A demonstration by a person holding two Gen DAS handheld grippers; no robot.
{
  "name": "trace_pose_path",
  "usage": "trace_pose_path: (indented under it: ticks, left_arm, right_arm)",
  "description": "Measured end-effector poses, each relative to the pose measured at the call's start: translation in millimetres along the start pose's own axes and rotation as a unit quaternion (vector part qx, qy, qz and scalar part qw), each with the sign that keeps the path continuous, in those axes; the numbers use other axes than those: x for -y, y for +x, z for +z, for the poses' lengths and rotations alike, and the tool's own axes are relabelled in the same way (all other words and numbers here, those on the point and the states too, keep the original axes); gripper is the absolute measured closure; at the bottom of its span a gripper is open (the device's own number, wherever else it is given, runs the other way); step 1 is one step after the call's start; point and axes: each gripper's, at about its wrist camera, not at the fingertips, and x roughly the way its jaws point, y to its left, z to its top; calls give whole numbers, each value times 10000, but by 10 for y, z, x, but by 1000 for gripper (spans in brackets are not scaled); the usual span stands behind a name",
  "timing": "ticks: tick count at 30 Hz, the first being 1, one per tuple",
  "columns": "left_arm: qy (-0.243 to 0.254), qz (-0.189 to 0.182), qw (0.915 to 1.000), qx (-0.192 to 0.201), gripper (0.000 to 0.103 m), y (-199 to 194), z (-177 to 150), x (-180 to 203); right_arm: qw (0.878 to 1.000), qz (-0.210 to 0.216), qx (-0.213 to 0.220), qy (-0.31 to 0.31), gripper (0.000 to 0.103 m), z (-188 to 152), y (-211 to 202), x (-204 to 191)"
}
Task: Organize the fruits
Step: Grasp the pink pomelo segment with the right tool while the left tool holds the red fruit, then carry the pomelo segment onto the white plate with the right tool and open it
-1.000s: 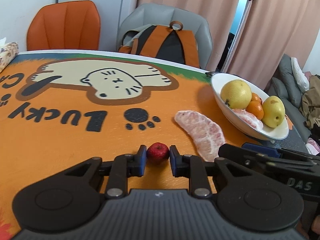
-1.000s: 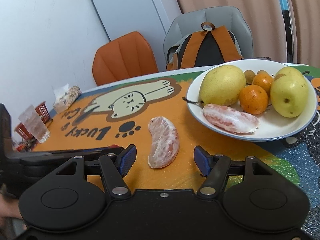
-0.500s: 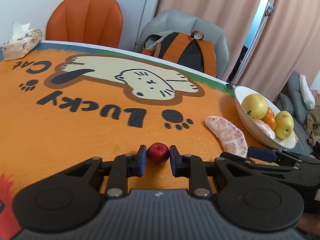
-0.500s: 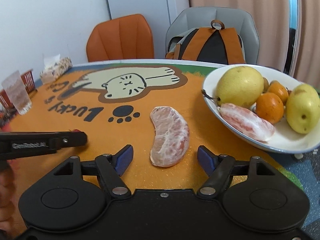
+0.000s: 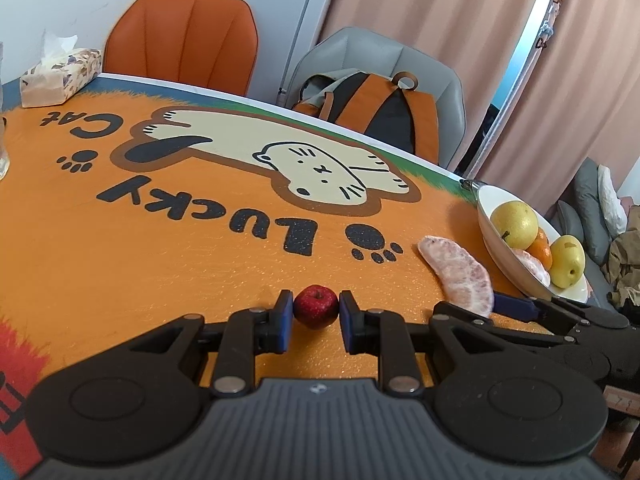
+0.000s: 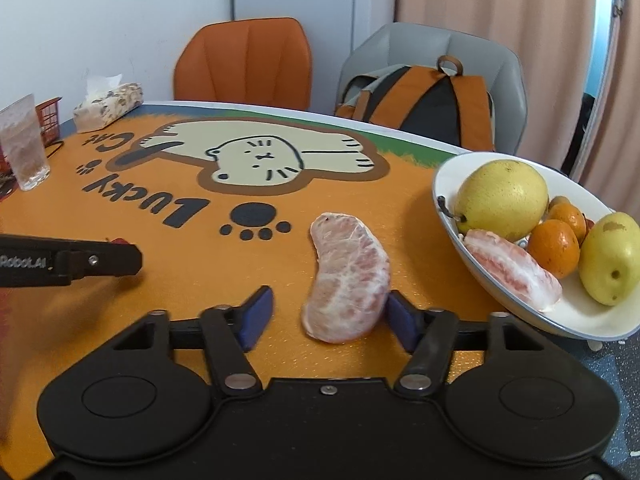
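left gripper: jaws clamped on small red apple, one blue pad on each side; held low over the orange cat mat
right gripper: jaws closing, not yet clamped; peeled pomelo segment lies between them, right pad touching its edge, left pad apart from it
pomelo segment: flat on the mat, near side of counter, just left of the plate
plate: white, right side of counter; holds two yellow pears, two oranges and a second pomelo segment
apple vs plate: well apart, apple to the left of the loose segment
tissue box: far left of counter
glass: left edge, upright, red basket behind it
chairs: orange chair and grey chair at far side; orange-black backpack on the grey one
backdrop: pink curtain on the right
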Motion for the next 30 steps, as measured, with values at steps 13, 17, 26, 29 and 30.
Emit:
trace_pose_path:
  ticks: [13, 17, 26, 29, 30]
  left_arm:
    - [63, -9, 10000, 55, 80, -73, -14, 60]
    - [87, -28, 9999, 65, 80, -83, -18, 87]
    - [141, -73, 9998, 80, 80, -89, -12, 154]
    - [153, -62, 9998, 64, 80, -81, -23, 160]
    - [151, -54, 9999, 54, 80, -74, -24, 159]
  right_arm:
    - [9995, 197, 190, 154, 62, -54, -163, 64]
    - [9991, 202, 336, 185, 63, -25, -265, 97]
    - [9985, 283, 342, 329, 83, -24, -344, 198]
    - [9983, 294, 382, 313, 83, -63, -391, 184]
    - [9982, 304, 412, 312, 83, -73, -423, 190]
